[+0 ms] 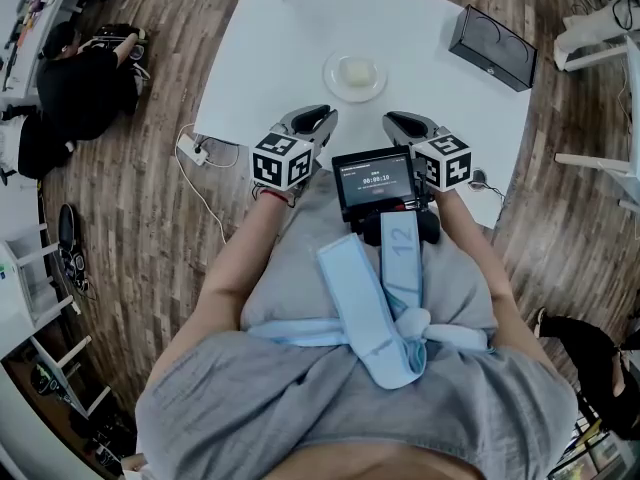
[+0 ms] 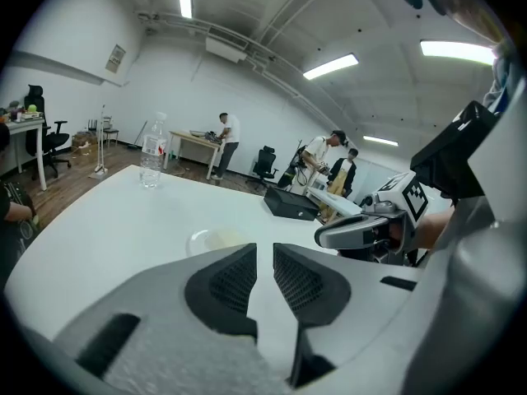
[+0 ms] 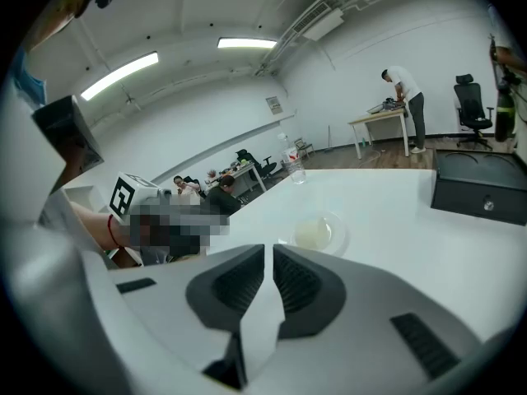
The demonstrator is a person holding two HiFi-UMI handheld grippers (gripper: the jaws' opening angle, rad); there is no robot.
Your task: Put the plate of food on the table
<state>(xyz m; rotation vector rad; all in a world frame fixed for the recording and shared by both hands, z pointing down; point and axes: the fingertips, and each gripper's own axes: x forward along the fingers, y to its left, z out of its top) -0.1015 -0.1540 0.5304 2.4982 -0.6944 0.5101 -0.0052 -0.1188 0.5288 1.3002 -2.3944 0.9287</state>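
Showing brown wood-plank flooring (image 1: 150, 198) and plain white walls (image 2: 165, 81), one carrying a small sign (image 2: 115, 58). Being lit by long ceiling strip lights (image 2: 329, 66) beside exposed ducting (image 2: 235, 52). Holding a light wooden desk (image 2: 191, 141) by the far wall, with a black office chair (image 2: 265, 161) standing near it.

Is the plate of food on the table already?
On the table: the plate rests flat on the white table, with the left gripper and right gripper both apart from it.
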